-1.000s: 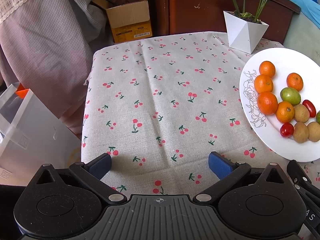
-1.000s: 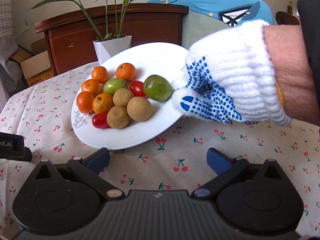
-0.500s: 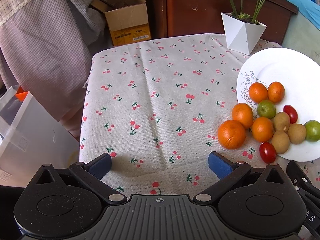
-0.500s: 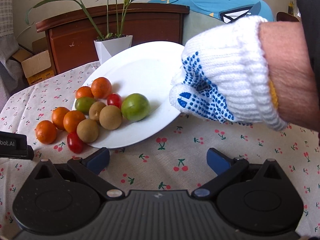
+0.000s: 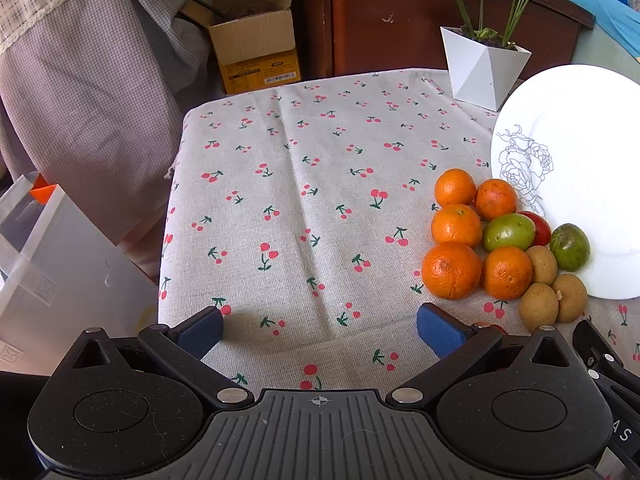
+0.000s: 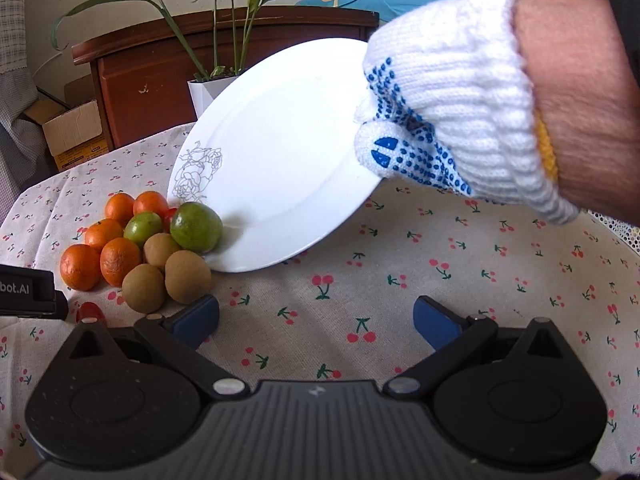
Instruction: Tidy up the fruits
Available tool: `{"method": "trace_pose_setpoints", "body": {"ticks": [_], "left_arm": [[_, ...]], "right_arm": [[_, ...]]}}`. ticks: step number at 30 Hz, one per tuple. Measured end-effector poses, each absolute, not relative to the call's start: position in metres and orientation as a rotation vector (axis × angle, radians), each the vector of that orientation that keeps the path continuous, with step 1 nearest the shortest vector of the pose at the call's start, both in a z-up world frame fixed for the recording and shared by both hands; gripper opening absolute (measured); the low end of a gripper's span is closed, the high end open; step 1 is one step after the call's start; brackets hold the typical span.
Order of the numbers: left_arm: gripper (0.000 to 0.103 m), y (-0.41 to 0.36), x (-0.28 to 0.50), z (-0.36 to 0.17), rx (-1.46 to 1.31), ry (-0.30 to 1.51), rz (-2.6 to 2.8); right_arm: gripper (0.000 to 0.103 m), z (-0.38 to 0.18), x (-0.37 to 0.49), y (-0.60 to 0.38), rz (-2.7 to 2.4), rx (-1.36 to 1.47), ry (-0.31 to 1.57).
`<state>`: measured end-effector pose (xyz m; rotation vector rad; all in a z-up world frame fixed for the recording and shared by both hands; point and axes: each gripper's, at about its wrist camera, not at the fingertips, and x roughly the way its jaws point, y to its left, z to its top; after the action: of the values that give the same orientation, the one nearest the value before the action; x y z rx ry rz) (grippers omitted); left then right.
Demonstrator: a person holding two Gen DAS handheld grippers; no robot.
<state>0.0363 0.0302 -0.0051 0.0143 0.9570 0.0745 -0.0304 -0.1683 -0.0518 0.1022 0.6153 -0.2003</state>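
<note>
A gloved hand [image 6: 448, 120] tilts a white plate [image 6: 280, 152] steeply, its low edge on the cherry-print tablecloth [image 5: 304, 208]. Several oranges [image 5: 452, 270], green fruits [image 5: 508, 232], brown fruits [image 5: 538, 306] and red tomatoes [image 5: 540, 226] lie in a pile beside the plate [image 5: 580, 148]. One green fruit [image 6: 196, 227] rests on the plate's low rim. A small tomato [image 6: 89, 312] lies apart near the gripper's left arm. My left gripper [image 5: 320, 326] is open over bare cloth, left of the pile. My right gripper [image 6: 316, 318] is open, with the pile past its left finger.
A white planter [image 5: 484, 68] with a leafy plant stands at the table's far edge, before a wooden cabinet [image 5: 384, 20]. A cardboard box [image 5: 256, 52] sits on the floor beyond. A translucent bin [image 5: 48, 264] stands left of the table, whose left edge drops off.
The hand has tipped the plate up further, and nearly all the fruit has rolled off it onto the cloth. Both grippers have stayed in place and open.
</note>
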Motion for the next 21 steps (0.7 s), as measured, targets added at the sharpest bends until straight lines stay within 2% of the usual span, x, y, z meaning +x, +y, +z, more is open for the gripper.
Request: {"method": "trace_pose_setpoints", "body": {"ticks": [21], "left_arm": [[0.103,0.03,0.0347,-0.0061,0.013,0.95,0.077]], "right_arm": [[0.102,-0.0517,-0.0318,-0.1682,-0.2,0.103,0.615]]}}
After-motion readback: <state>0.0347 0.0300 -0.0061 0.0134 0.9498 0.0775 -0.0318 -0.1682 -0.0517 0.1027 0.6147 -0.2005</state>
